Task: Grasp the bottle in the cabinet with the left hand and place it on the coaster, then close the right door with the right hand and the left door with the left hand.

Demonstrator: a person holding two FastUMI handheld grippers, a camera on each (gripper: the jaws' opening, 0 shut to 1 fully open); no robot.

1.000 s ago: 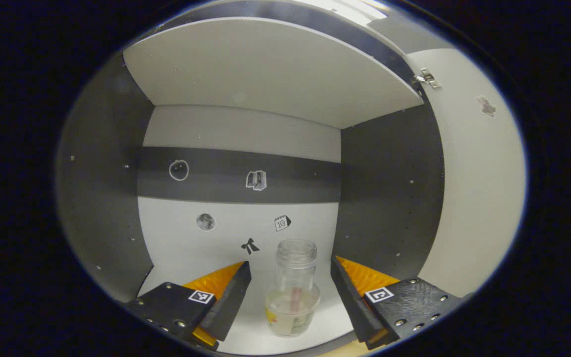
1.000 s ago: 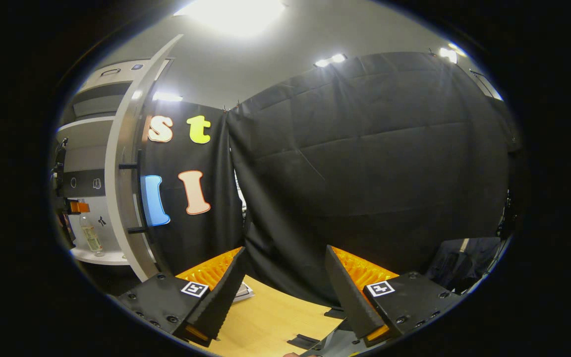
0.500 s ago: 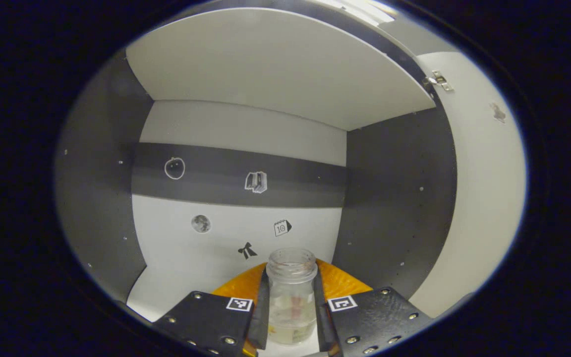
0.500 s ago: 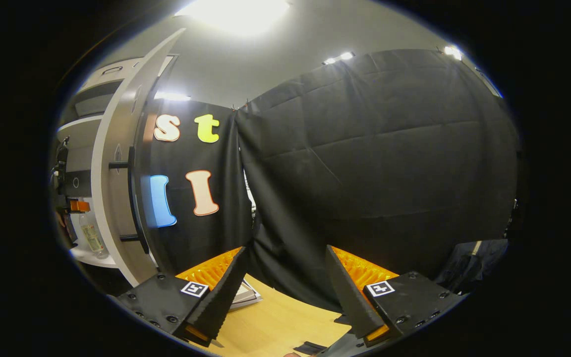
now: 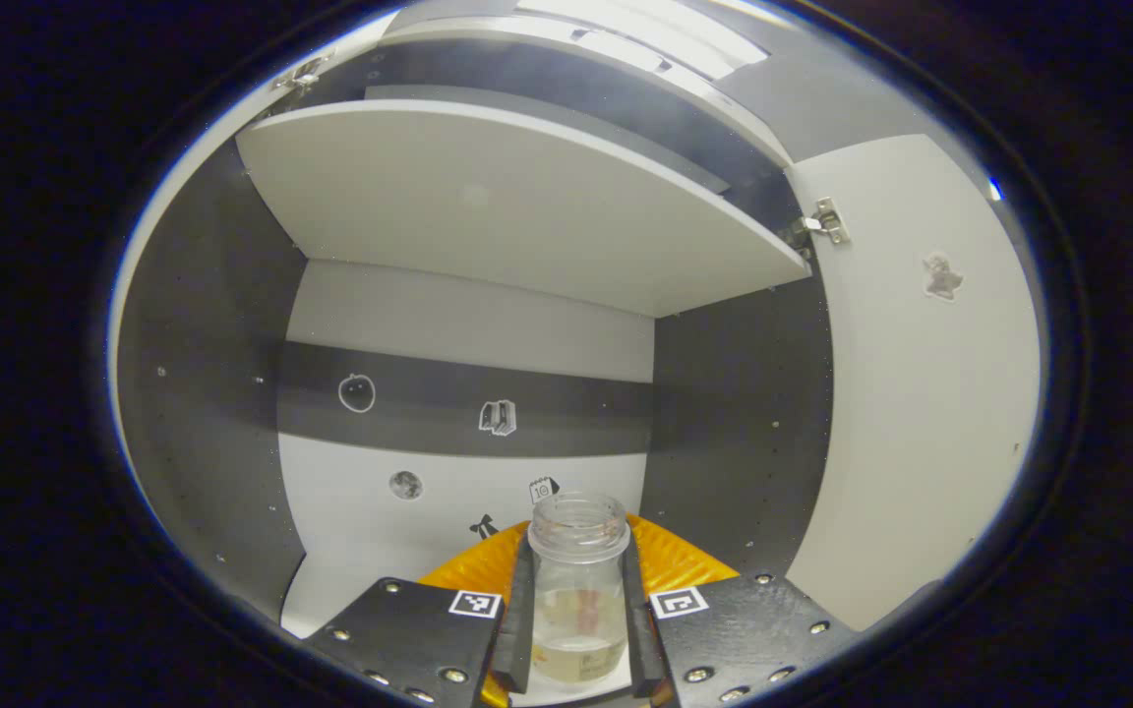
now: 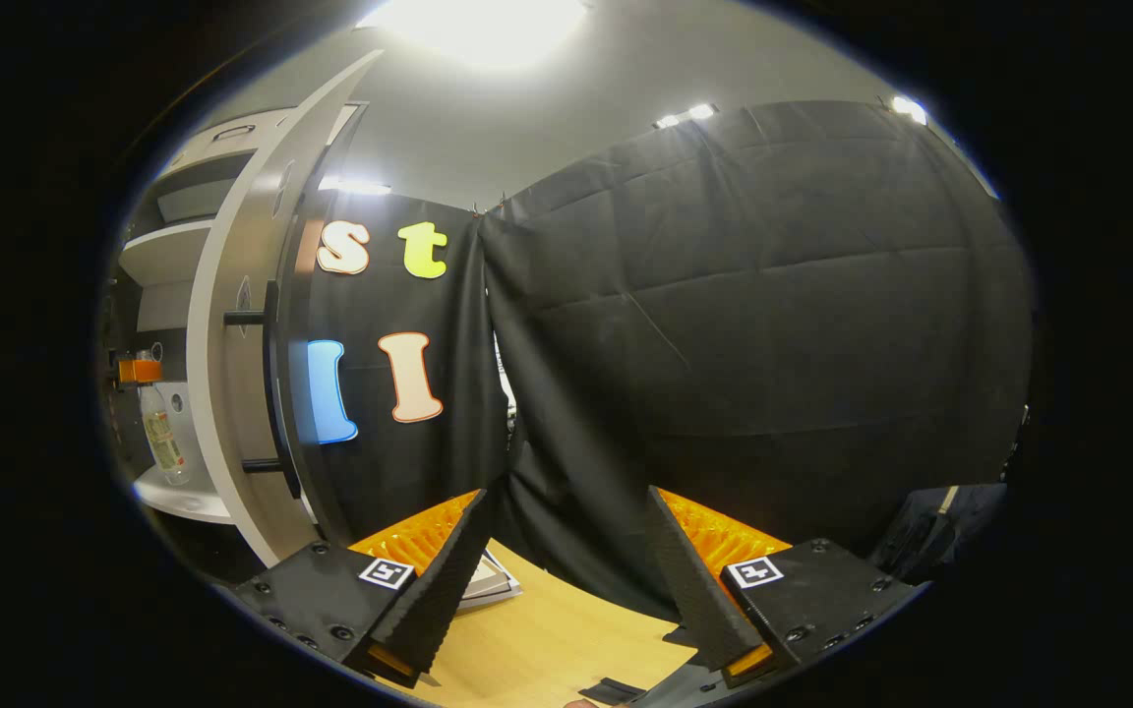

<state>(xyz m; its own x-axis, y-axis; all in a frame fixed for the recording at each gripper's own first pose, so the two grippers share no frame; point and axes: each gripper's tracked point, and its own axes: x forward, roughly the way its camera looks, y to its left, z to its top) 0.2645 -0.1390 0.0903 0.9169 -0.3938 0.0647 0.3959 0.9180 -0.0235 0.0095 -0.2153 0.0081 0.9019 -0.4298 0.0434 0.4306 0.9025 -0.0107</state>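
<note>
A clear glass bottle (image 5: 578, 600) with an open mouth and a little pale liquid sits between the two black fingers of my left gripper (image 5: 578, 560), which is shut on it inside the cabinet's lower bay. In the right gripper view the same bottle (image 6: 161, 442) hangs a little above the white cabinet floor (image 6: 183, 497), under the left gripper's orange part (image 6: 139, 371). The right door (image 6: 232, 344) stands open, edge-on, with a black bar handle (image 6: 271, 383). My right gripper (image 6: 566, 580) is open over the wooden table (image 6: 547, 639), holding nothing.
A white shelf (image 5: 527, 197) roofs the bay, and dark side walls (image 5: 203, 413) close it in. The right door's inner face (image 5: 921, 393) with its hinge (image 5: 822, 221) stands to the right. A flat pale thing (image 6: 490, 585) lies on the table near the right gripper.
The left gripper moved forward around the bottle and shut on it, then rose slightly with it and drew back. The right gripper has drifted slightly and stays open.
</note>
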